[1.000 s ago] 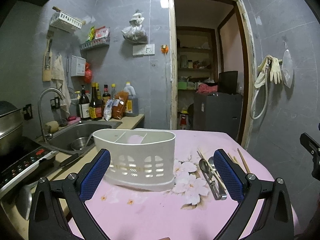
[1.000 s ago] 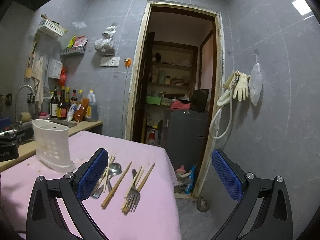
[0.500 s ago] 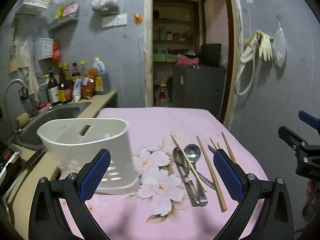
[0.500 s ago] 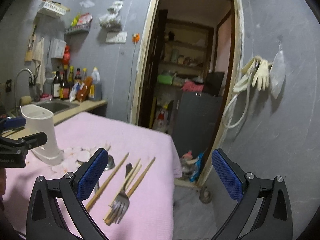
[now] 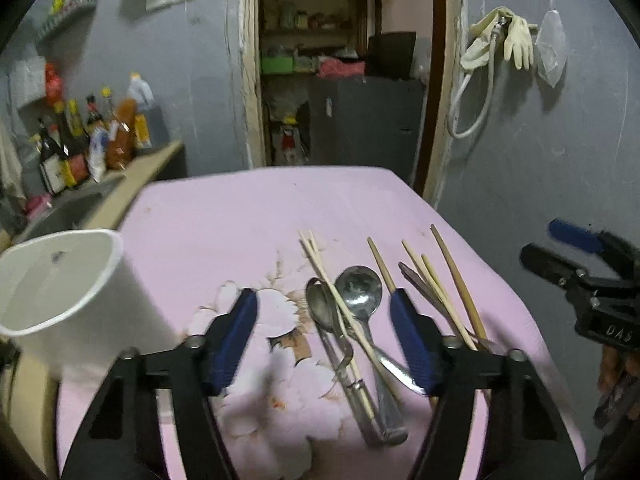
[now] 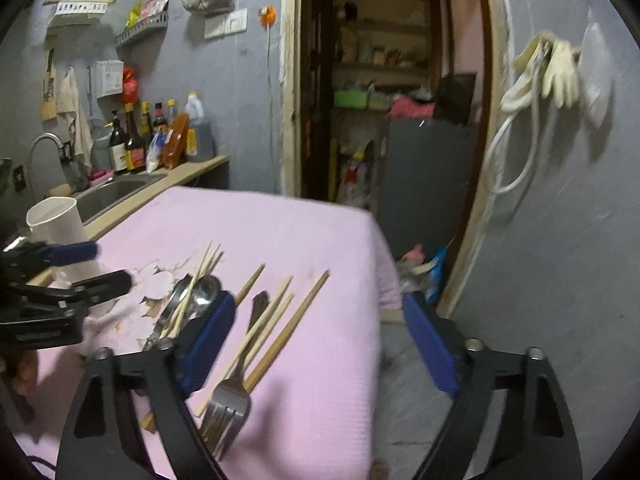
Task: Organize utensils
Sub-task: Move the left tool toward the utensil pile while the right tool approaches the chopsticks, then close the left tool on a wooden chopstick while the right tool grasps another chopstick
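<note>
A white utensil holder stands at the left of the pink tablecloth; it also shows in the right wrist view. Two metal spoons, several wooden chopsticks and a fork lie loose on the cloth. My left gripper is open and empty, low over the spoons. My right gripper is open and empty over the chopsticks and fork at the table's right edge; it shows at the right of the left wrist view.
A sink and counter with several bottles run along the left of the table. An open doorway lies behind. The table's right edge drops to the floor. Gloves and a hose hang on the right wall.
Both grippers have moved forward and down toward the utensils. The left one has swung right, away from the holder, and its jaws have narrowed. Both stay empty.
</note>
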Demonstrator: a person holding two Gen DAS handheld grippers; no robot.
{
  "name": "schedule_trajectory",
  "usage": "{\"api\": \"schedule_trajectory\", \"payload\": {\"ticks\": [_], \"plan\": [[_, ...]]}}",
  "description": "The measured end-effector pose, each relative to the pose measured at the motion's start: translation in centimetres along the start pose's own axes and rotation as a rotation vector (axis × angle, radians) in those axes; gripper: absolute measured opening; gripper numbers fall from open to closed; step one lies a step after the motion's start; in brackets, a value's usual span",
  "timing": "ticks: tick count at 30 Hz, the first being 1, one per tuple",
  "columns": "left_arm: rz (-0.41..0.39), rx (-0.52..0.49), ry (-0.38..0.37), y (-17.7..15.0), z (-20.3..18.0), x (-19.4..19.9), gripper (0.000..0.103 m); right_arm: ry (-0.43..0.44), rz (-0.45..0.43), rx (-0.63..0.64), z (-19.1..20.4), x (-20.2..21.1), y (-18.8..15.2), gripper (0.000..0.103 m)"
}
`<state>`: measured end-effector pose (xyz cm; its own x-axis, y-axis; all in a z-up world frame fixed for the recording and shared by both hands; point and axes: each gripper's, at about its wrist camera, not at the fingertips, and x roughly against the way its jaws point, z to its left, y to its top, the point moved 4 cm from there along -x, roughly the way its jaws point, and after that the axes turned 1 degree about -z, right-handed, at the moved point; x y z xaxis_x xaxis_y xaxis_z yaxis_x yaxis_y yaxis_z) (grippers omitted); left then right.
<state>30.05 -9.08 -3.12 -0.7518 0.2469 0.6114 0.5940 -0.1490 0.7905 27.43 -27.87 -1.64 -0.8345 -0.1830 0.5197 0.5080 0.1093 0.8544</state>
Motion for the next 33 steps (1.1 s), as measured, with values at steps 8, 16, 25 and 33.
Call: {"api": "schedule_trajectory", "payload": {"ticks": [8, 16, 25, 33], "plan": [[0.088, 0.073, -0.044, 1.6, 1.6, -4.2, 0.027, 0.079, 0.165, -0.096, -0.2, -4.8, -0.5, 0.035], [0.175, 0.137, -0.078, 2.3, 3.4, -7.4, 0.023, 0.082, 0.267, -0.199, -0.9, -8.4, -0.6, 0.023], [0.251, 0.207, -0.105, 2.6, 5.0, -9.3, 0.011, 0.059, 0.29, -0.228, -1.4, -10.0, -0.3, 0.02], [0.245, 0.262, -0.153, 3.3, 5.1, -8.6, 0.0, 0.079, 0.314, -0.252, -1.2, -10.6, -0.4, 0.018]]}}
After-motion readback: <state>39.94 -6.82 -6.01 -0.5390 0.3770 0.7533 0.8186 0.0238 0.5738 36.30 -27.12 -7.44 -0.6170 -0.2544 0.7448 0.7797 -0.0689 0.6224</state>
